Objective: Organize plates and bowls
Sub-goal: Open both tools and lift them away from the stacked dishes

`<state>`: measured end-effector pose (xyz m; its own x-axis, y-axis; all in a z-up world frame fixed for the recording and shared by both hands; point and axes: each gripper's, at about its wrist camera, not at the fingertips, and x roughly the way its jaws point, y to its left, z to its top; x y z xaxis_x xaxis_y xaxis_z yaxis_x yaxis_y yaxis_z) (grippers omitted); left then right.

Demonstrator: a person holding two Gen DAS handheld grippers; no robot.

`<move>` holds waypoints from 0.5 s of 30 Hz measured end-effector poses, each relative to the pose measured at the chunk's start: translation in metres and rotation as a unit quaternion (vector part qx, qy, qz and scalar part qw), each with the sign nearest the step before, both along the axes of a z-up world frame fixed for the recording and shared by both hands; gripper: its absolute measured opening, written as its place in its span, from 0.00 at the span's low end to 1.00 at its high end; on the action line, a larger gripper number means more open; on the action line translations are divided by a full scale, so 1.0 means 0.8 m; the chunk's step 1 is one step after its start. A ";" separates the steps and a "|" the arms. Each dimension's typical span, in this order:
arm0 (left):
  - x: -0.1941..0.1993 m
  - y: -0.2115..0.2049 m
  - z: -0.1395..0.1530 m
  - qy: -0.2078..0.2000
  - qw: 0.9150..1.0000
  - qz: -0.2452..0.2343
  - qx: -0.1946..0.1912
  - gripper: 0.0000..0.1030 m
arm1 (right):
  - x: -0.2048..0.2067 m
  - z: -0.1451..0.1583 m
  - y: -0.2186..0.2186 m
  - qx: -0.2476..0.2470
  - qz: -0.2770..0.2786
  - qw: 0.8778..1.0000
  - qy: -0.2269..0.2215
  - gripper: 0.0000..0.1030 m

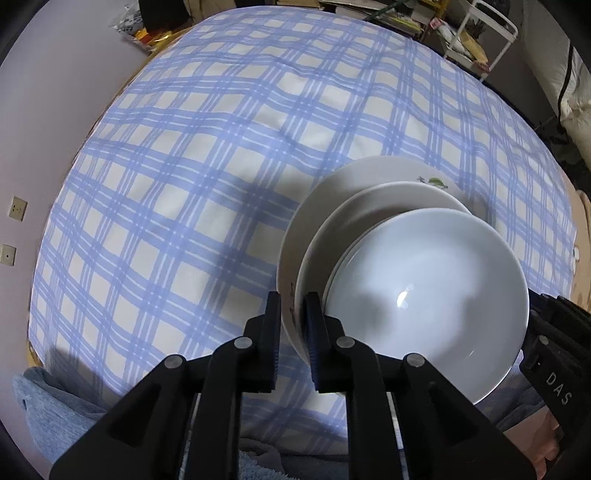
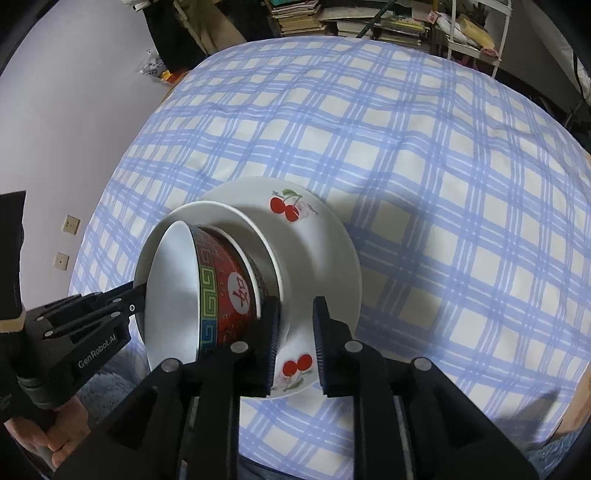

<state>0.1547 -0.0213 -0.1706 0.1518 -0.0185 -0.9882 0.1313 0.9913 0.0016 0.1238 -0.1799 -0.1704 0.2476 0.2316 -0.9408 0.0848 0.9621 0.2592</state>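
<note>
A stack of dishes is seen on a table covered by a blue-and-white checked cloth (image 2: pixel 424 155). At the bottom lies a large cherry-printed plate (image 2: pixel 317 236); on it rests a smaller white plate (image 2: pixel 236 218), and in that sits a red patterned bowl (image 2: pixel 229 291) with a plain white inside. In the left wrist view the stack sits at about four o'clock, close to the near edge of the table, with the bowl (image 1: pixel 428 288) uppermost.

The left gripper (image 1: pixel 291 332) is placed astride the left rims of the plates; a narrow gap is left between its jaws, and whether the pads press on the rims cannot be told. The right gripper (image 2: pixel 295 339) is set over the near rim of the cherry plate at six o'clock, its jaws parted, with plate surface showing between them and nothing clamped.

From nine round to two o'clock the cloth is left bare and wide, so open room is offered there. The far edge of the table is bordered by piled books (image 2: pixel 310 18) and a white wire rack (image 2: pixel 476 33); a pale wall with two sockets (image 2: pixel 70 225) is seen at nine o'clock.

The near rims of the dishes are hidden by the gripper fingers. A hand (image 2: pixel 48 439) at seven o'clock is cut off by the frame. The bowl's outside is hidden in the left wrist view.
</note>
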 end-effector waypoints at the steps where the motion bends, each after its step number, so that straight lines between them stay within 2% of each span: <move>1: 0.000 0.001 0.000 0.001 1.000 0.002 -0.002 0.14 | -0.001 0.001 0.001 -0.004 0.004 1.000 0.001 0.20; 4: 0.000 0.001 0.001 -0.001 1.000 0.000 0.003 0.18 | -0.002 0.003 0.003 -0.017 0.020 1.000 -0.008 0.23; 7: -0.004 -0.007 0.007 -0.026 0.999 -0.014 0.035 0.19 | -0.005 0.009 -0.001 -0.015 0.021 0.999 -0.029 0.23; 8: -0.005 -0.010 0.010 -0.036 0.998 -0.019 0.044 0.19 | -0.006 0.018 -0.003 -0.015 0.021 0.999 -0.045 0.27; 9: -0.008 -0.012 0.014 -0.047 0.997 -0.024 0.055 0.19 | -0.007 0.024 -0.005 -0.014 0.019 0.998 -0.055 0.38; 11: -0.011 -0.015 0.021 -0.064 0.995 -0.031 0.065 0.19 | -0.007 0.035 -0.010 -0.008 0.012 0.997 -0.070 0.48; 15: -0.023 -0.010 0.043 -0.092 0.994 -0.026 0.059 0.19 | -0.016 0.047 -0.015 -0.013 0.013 0.996 -0.090 0.49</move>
<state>0.1363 -0.0294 -0.1362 0.3323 0.0840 -0.9394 0.1696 0.9745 0.1471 0.1110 -0.1917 -0.1330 0.4079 0.2158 -0.8871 0.0149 0.9700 0.2428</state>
